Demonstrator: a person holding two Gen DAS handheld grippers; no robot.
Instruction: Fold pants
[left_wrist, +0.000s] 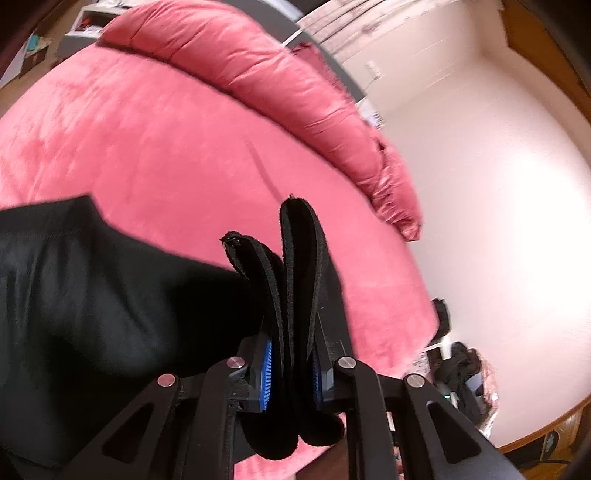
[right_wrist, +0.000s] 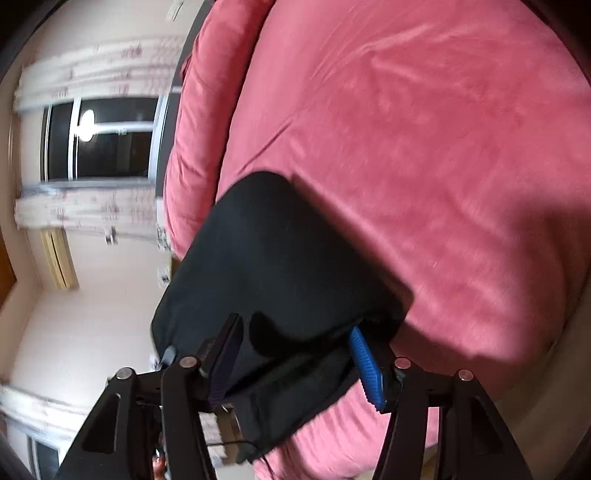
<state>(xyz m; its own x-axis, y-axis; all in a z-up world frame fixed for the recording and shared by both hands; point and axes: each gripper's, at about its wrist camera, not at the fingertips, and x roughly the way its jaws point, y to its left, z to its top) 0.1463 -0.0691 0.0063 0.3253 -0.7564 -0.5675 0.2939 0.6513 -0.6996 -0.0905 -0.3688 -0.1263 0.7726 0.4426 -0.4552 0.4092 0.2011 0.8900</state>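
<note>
The black pants (left_wrist: 92, 295) hang over the pink bed (left_wrist: 155, 147). My left gripper (left_wrist: 291, 354) is shut on a bunched, banded edge of the pants (left_wrist: 299, 258), which sticks up between the blue pads (left_wrist: 266, 373). In the right wrist view the pants (right_wrist: 266, 258) drape across my right gripper (right_wrist: 295, 354). Its jaws stand wide apart with cloth lying between them. One blue pad (right_wrist: 365, 369) shows bare on the right. The left finger (right_wrist: 225, 354) is partly under cloth.
A rolled pink duvet (left_wrist: 280, 85) lies along the bed's far side. A white wall (left_wrist: 480, 184) and clutter (left_wrist: 461, 369) on the floor are right of the bed. A dark window (right_wrist: 99, 140) with curtains shows in the right wrist view.
</note>
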